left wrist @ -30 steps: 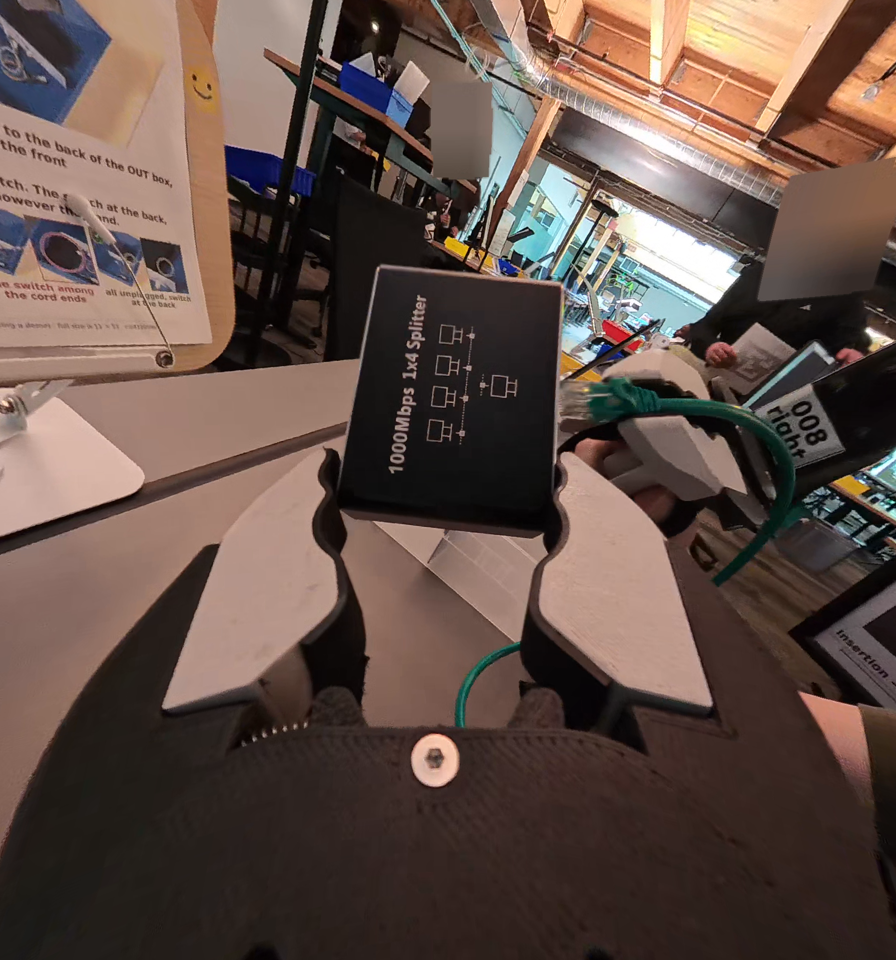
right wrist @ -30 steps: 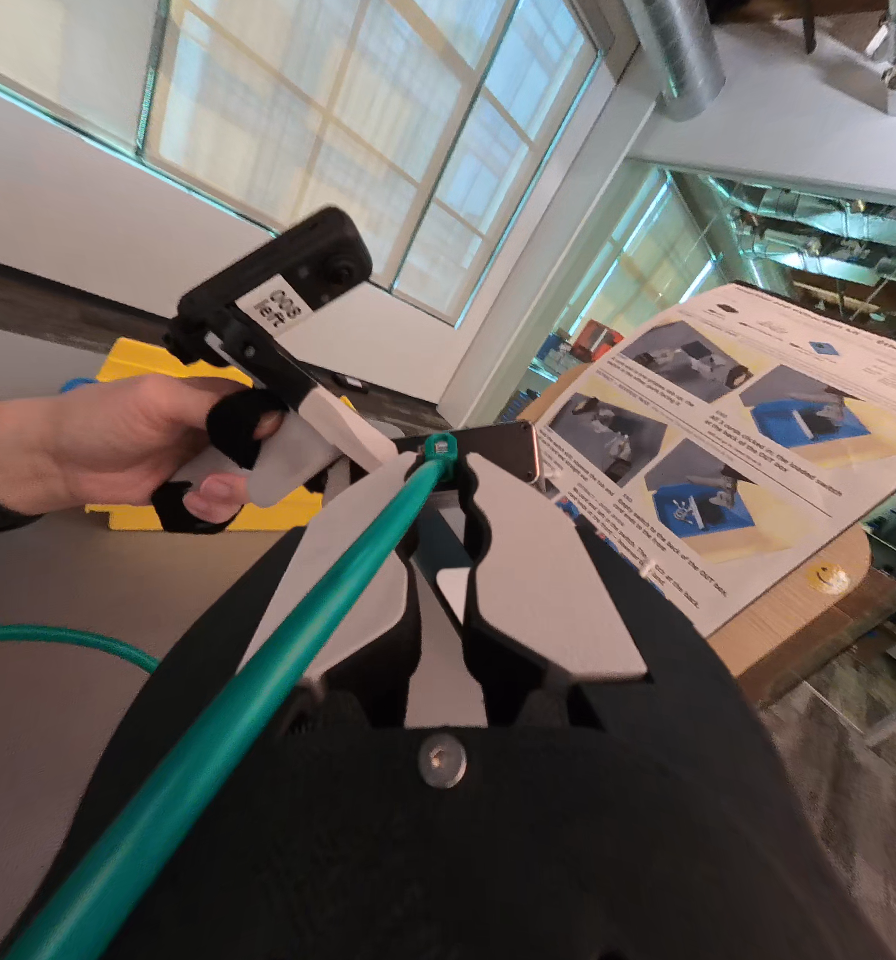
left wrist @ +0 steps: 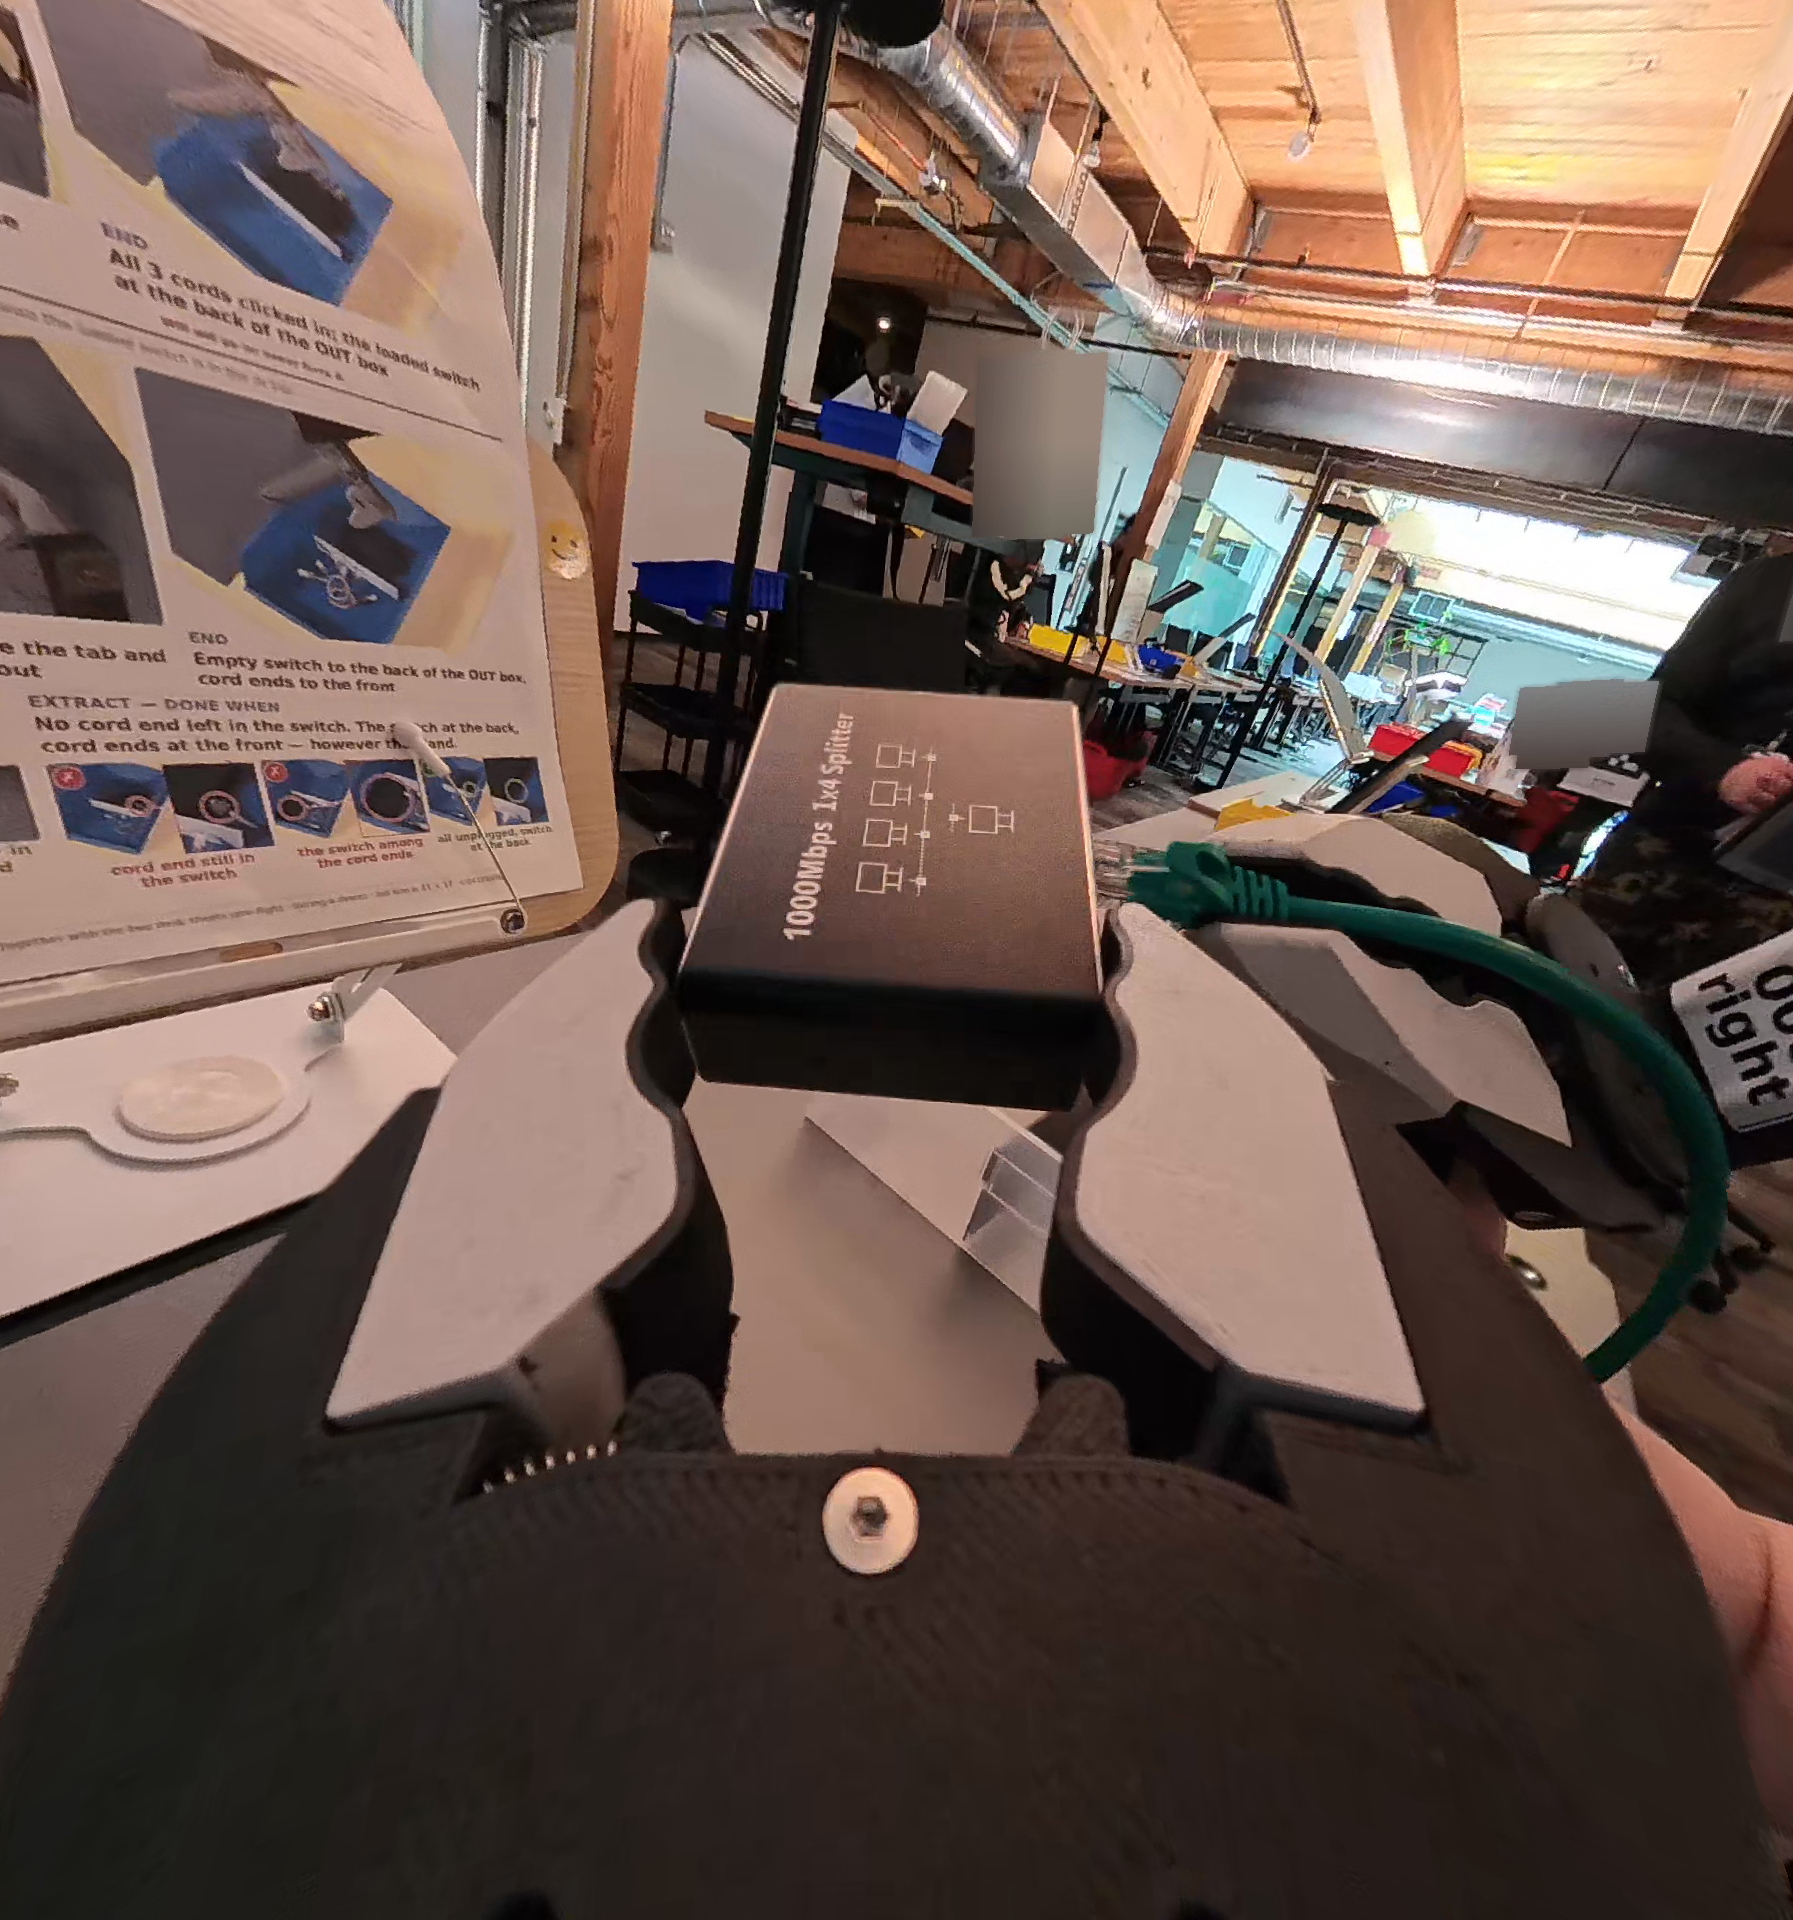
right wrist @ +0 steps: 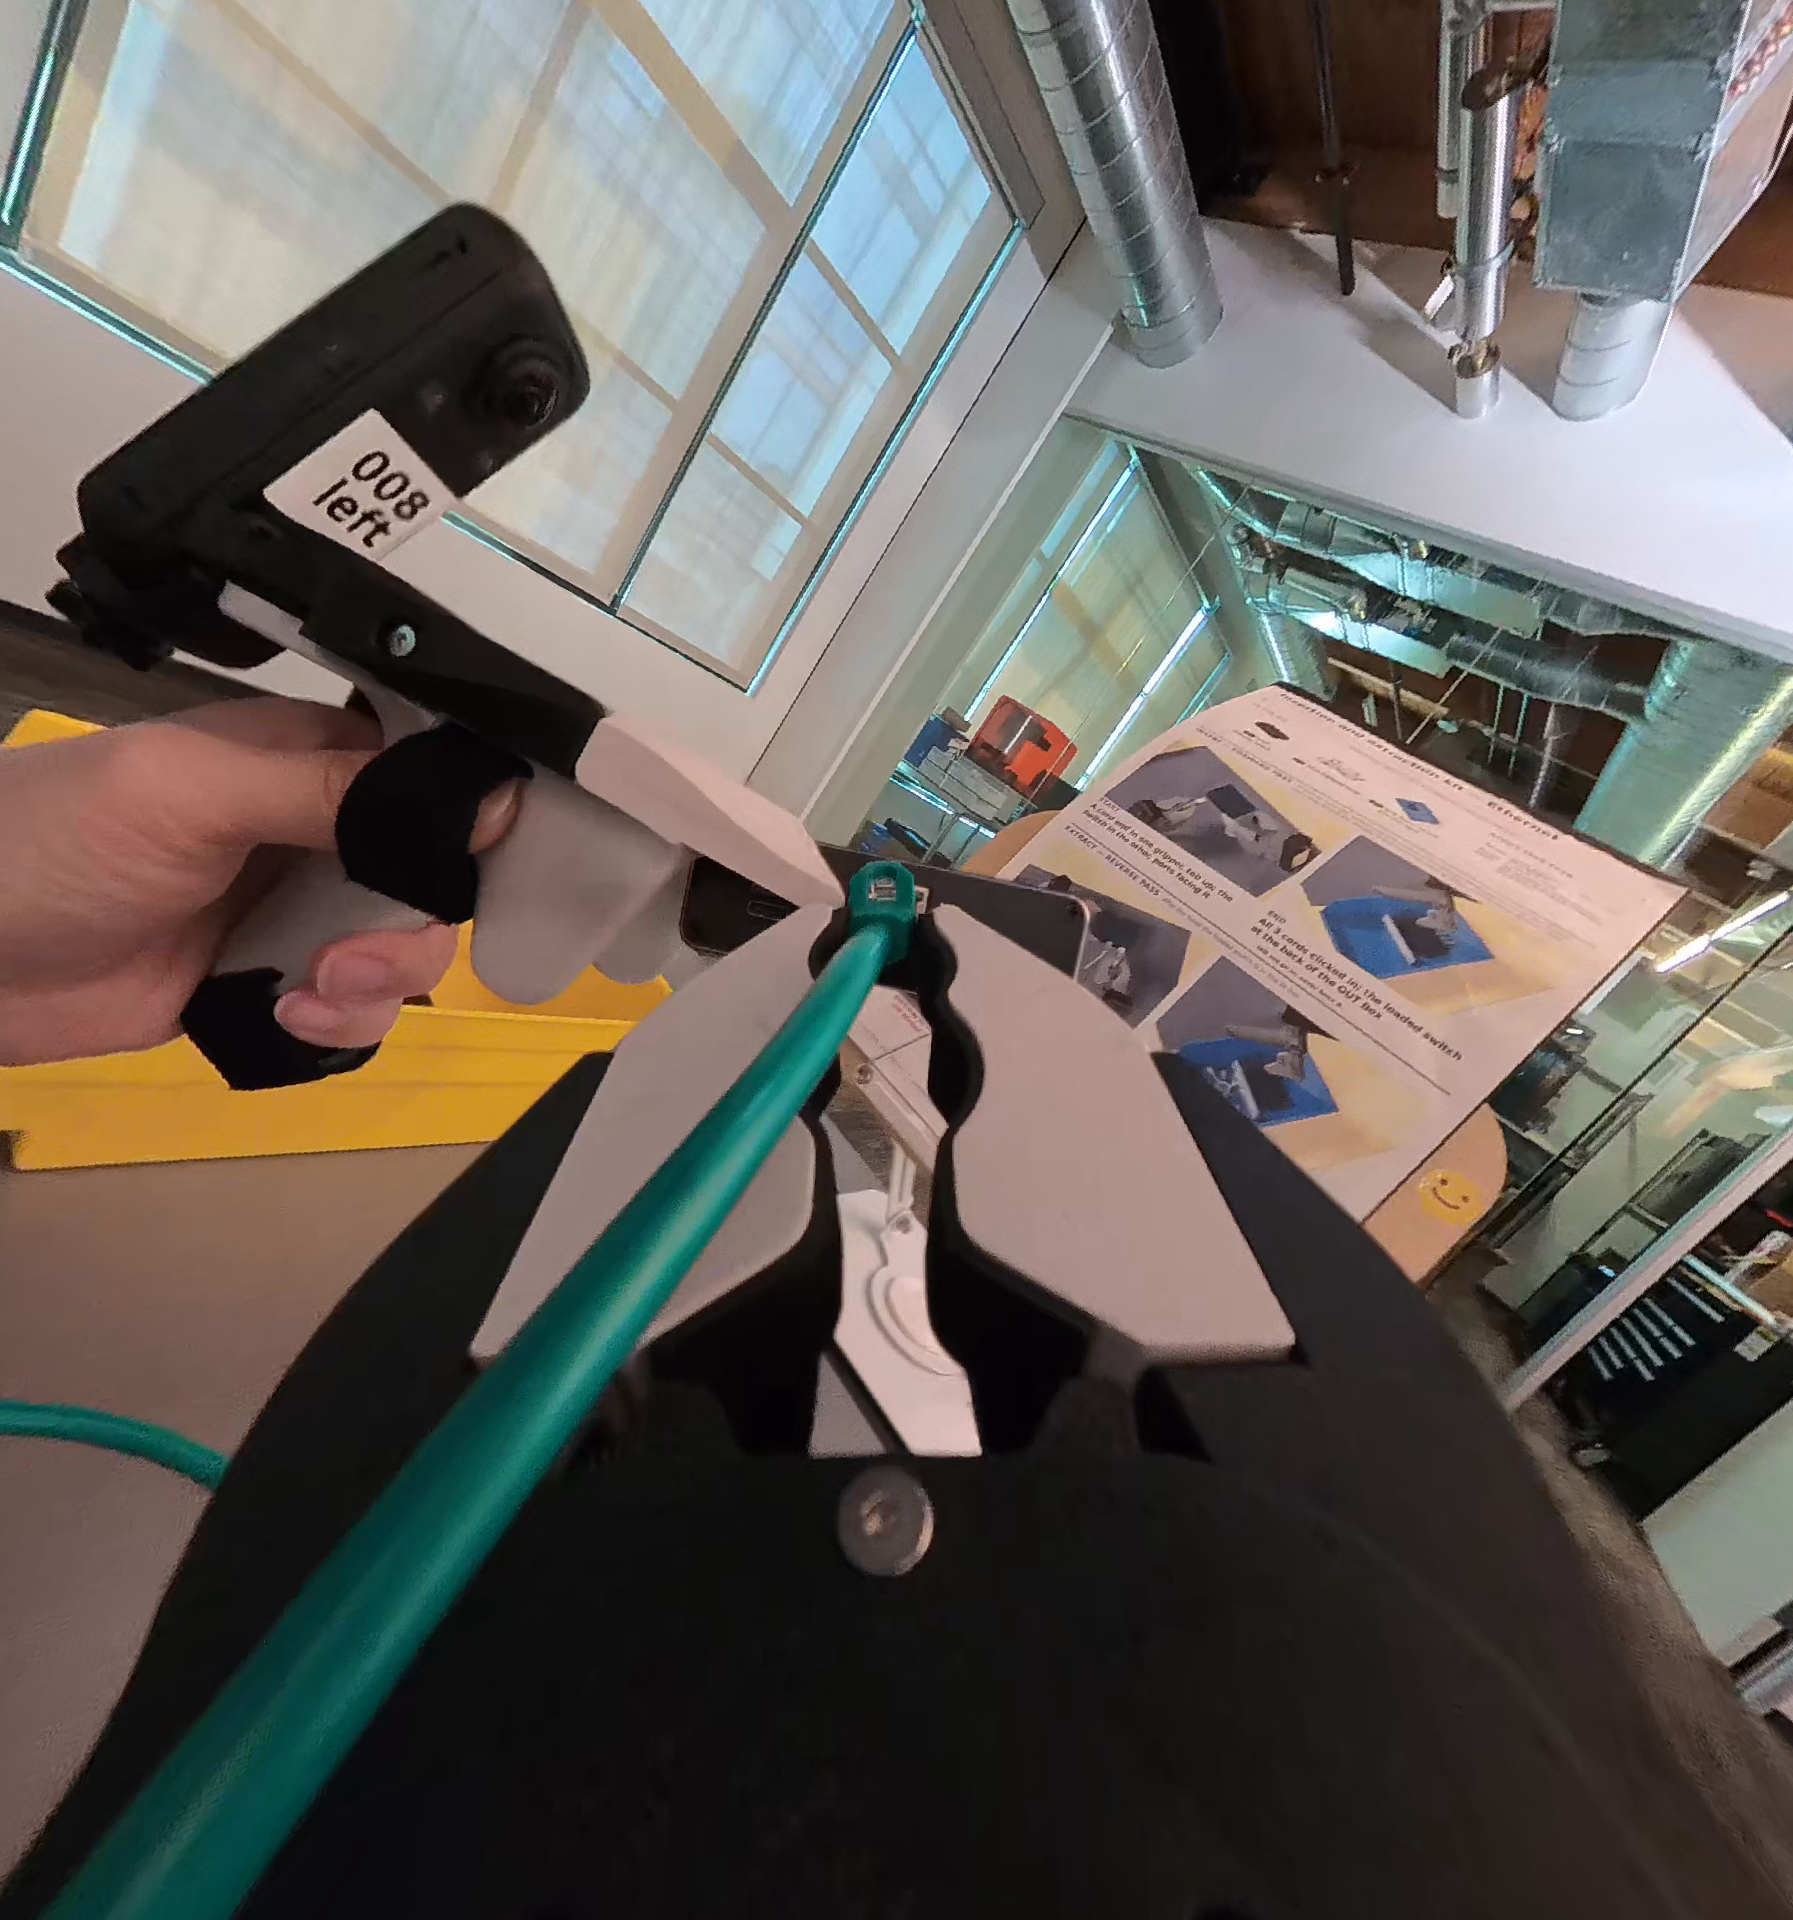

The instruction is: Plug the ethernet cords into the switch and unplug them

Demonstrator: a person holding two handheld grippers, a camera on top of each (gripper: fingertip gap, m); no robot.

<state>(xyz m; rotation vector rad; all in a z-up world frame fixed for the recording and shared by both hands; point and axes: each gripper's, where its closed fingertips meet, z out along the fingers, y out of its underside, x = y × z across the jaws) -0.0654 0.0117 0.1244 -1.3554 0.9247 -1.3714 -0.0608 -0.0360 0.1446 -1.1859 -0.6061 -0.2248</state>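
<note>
My left gripper is shut on the black switch and holds it flat above the table, its printed top facing up. My right gripper is shut on the plug of the green ethernet cord. In the left wrist view the right gripper comes in from the right, and the cord's clear plug tip sits at the switch's right side. The ports are hidden, so I cannot tell whether the plug is in one. The switch shows just beyond the plug in the right wrist view.
An instruction board on a white stand is at the left, close to the switch. A yellow bin lies on the grey table behind the left hand. An aluminium rail lies under the switch. A person stands far right.
Both grippers have shifted closer to the instruction board, and the switch now lies flatter. The plug stays at the switch's right side, and both grips are unchanged.
</note>
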